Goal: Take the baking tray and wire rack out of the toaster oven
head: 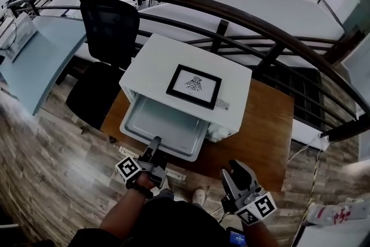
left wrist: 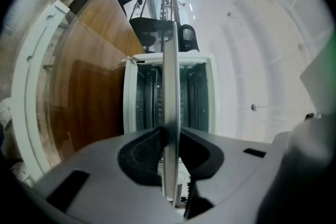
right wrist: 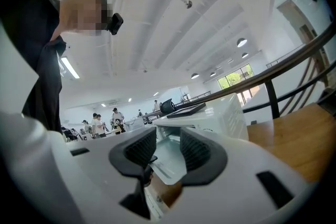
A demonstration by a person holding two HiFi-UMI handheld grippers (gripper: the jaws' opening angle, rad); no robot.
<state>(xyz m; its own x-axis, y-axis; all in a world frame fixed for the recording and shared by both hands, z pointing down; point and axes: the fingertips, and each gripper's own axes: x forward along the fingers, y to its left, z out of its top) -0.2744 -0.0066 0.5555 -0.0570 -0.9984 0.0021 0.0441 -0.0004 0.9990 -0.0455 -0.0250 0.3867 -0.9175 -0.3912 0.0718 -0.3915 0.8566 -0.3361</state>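
Grey baking tray (head: 167, 126) at counter's (head: 266, 124) front edge: we found left claw (head: 156, 143) clamped on its rim, right claw (head: 234, 170) open, empty.

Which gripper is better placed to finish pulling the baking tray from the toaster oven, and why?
Left. The left gripper is clamped on the front edge of the baking tray, facing the opening of the toaster oven. The right gripper is open and empty, off to the side.
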